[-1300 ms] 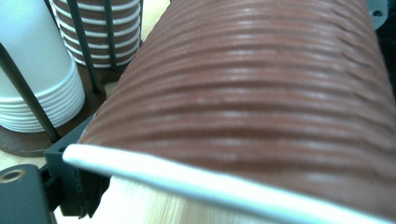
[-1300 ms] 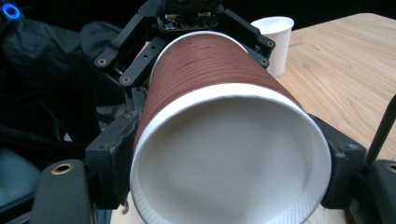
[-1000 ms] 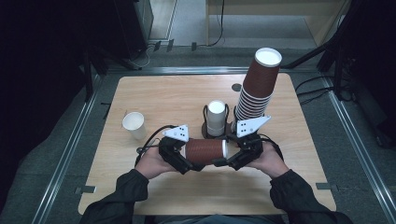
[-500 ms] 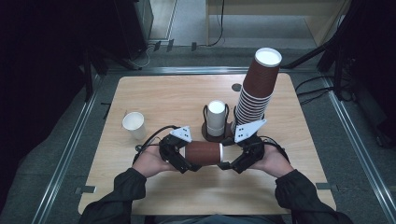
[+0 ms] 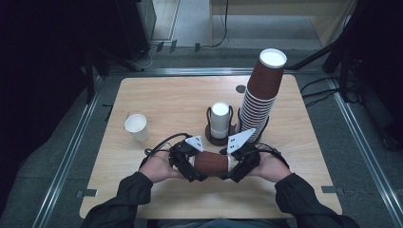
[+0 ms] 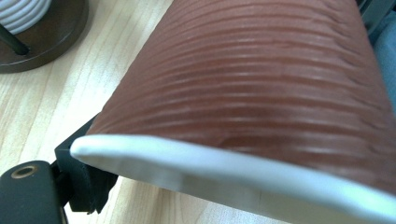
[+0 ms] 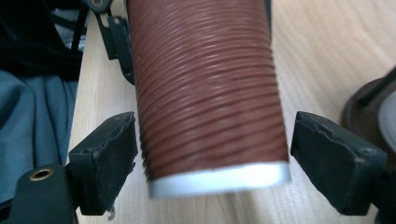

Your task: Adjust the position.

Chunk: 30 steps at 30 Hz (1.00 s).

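A brown ribbed paper cup (image 5: 210, 163) with a white rim lies on its side just above the near middle of the light wooden table (image 5: 171, 99), held level between the 2 grippers. The left gripper (image 5: 190, 166), in the person's left hand (image 5: 159, 166), meets the cup's left end; in the left gripper view the cup's rim (image 6: 224, 172) crosses right in front of the camera with 1 black jaw pressed against its lower left edge, so the tongs are closed on the cup with the jaws standing wide. The right gripper (image 5: 236, 167), in the right hand (image 5: 271, 167), reaches the cup's right end. In the right gripper view the cup (image 7: 205, 93) sits between the 2 black pads: the left pad (image 7: 105, 154) lies against or just beside its wall, while the right pad (image 7: 336, 158) stands clear with bare table showing in the gap, so these tongs are open around the cup rather than clamped on it. Just beyond the grippers stands a dark round holder with wire arms (image 5: 219, 135) carrying a short stack of white ribbed cups (image 5: 220, 118). To its right rises a tall leaning stack of brown paper cups (image 5: 261, 95). A single white paper cup (image 5: 136, 127) stands on the left of the table, well apart from the rest.
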Each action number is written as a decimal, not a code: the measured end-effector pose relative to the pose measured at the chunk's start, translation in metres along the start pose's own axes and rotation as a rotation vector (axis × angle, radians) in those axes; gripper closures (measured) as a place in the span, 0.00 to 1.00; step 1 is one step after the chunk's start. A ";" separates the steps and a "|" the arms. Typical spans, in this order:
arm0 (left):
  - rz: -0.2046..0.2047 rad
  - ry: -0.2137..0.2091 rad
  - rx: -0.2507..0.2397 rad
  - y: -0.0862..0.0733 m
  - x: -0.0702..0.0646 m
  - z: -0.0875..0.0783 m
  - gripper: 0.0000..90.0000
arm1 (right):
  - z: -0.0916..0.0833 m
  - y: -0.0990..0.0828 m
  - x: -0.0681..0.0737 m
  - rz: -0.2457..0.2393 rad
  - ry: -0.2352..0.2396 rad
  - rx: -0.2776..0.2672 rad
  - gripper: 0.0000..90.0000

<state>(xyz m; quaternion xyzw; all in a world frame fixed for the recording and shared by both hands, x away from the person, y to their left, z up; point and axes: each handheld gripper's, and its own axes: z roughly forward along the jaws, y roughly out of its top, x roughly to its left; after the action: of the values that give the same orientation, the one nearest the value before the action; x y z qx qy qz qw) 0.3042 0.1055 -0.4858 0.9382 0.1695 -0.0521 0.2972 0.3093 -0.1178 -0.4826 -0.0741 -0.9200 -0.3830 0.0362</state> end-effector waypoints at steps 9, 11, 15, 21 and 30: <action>0.005 0.000 0.046 0.002 -0.003 0.007 0.08 | 0.020 0.003 0.004 -0.059 0.014 0.076 0.19; 0.004 0.006 0.070 0.002 -0.003 0.009 0.08 | 0.023 0.004 0.006 -0.070 0.001 0.091 0.22; -0.001 0.007 0.075 0.002 -0.004 0.009 0.08 | 0.025 0.004 0.007 -0.078 -0.001 0.105 0.23; -0.008 -0.013 0.048 0.001 -0.002 0.006 0.08 | 0.023 0.005 0.007 -0.085 0.003 0.089 0.24; -0.023 -0.013 -0.022 -0.002 0.000 -0.003 0.00 | 0.012 0.006 0.003 -0.049 0.019 0.043 0.24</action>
<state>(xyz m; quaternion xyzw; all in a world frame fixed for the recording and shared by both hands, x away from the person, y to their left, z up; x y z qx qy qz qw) 0.3037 0.1094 -0.4842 0.9326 0.1787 -0.0597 0.3079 0.3073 -0.1048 -0.4868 -0.0471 -0.9293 -0.3644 0.0370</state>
